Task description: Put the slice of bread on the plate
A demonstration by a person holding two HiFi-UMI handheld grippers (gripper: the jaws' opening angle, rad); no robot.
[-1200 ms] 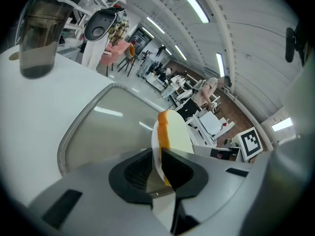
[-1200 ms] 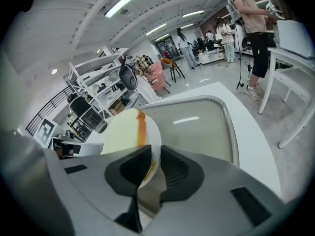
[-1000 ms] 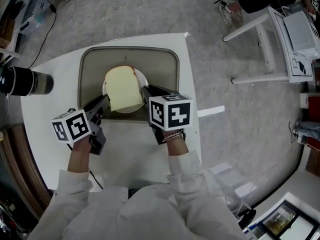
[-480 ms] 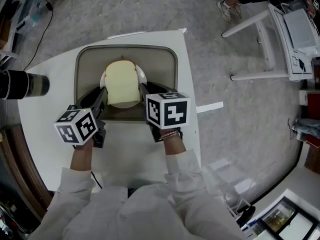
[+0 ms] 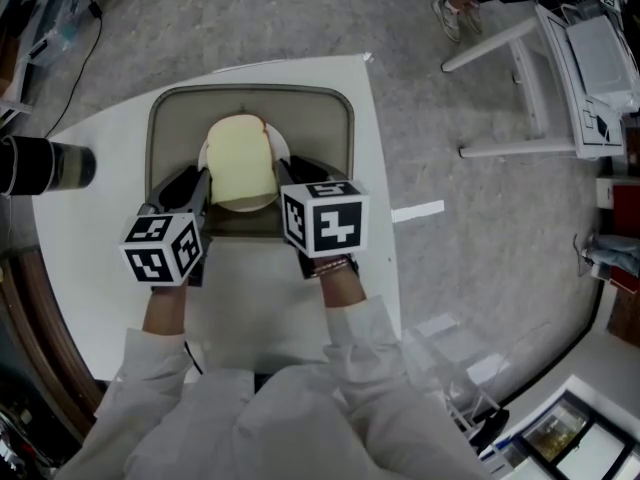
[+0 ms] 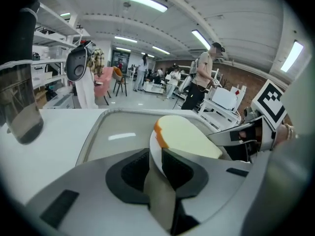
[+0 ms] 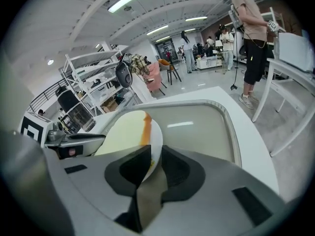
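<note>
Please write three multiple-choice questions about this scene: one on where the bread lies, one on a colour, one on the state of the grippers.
1. Where is the slice of bread?
A. on the plate
B. in a bowl
C. in a toaster

2. What colour is the tray?
A. red
B. greyish beige
C. blue

3. How are the left gripper and the right gripper?
A. both open
B. only one holds something
C. both shut on the plate's rim

Answers: 1 A, the bread covers the plate. 2 B, the head view shows it. 3 C, each gripper view shows the white rim between its jaws.

No lettering can be read (in any view).
</note>
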